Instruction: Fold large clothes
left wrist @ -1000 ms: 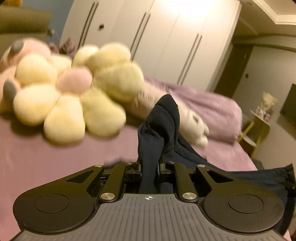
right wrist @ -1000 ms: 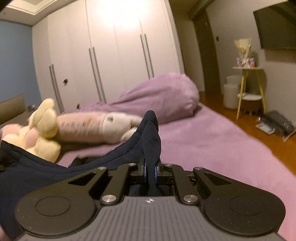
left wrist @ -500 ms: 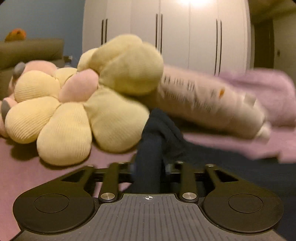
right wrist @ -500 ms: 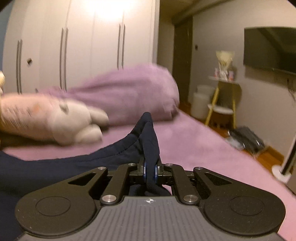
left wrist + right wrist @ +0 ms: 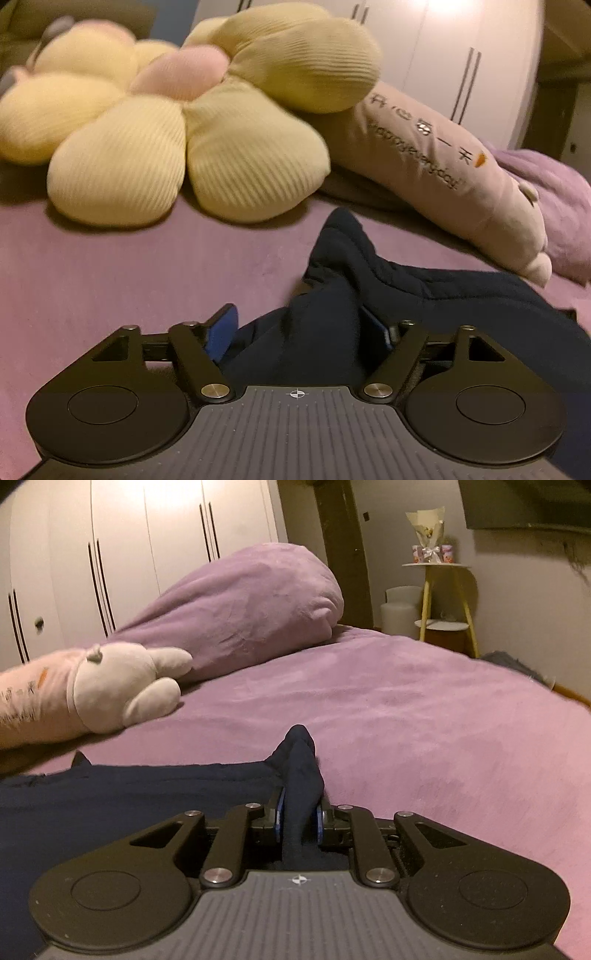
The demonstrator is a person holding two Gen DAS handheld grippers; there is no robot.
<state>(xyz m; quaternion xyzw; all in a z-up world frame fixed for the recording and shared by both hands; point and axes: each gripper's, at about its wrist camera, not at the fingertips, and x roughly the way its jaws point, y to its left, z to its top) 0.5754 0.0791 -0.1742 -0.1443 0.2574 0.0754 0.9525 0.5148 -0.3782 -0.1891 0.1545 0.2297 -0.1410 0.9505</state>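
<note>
In the left wrist view, the left gripper (image 5: pixel 301 328) has its fingers (image 5: pixel 221 334) spread wide; they have just been opening. A raised fold of the dark navy garment (image 5: pixel 369 295) stands between them. The left blue pad is clearly free of the cloth, and the right pad is mostly hidden behind the fold, so nothing is pinched here. The garment is thick and soft, with stitched seams, and its tip points up away from the camera. From the fold it spreads to the right and lies low on the purple bed (image 5: pixel 129 266). Behind it, toward the head of the bed, lies a yellow flower cushion (image 5: pixel 192 147) with a pink centre, and beside that a long pink plush pillow (image 5: pixel 443 173) with printed letters.

In the right wrist view, the right gripper (image 5: pixel 299 819) has its fingers (image 5: pixel 277 816) close together, with a narrow ridge of the same navy garment between the blue pads. These fingers have just been opening a little, but the pads appear to press the cloth on both sides. The rest of the garment stretches flat to the left over the bed. Farther back a purple blanket heap (image 5: pixel 240 605) lies on the bed, and a white wardrobe (image 5: pixel 129 546) stands behind.
</note>
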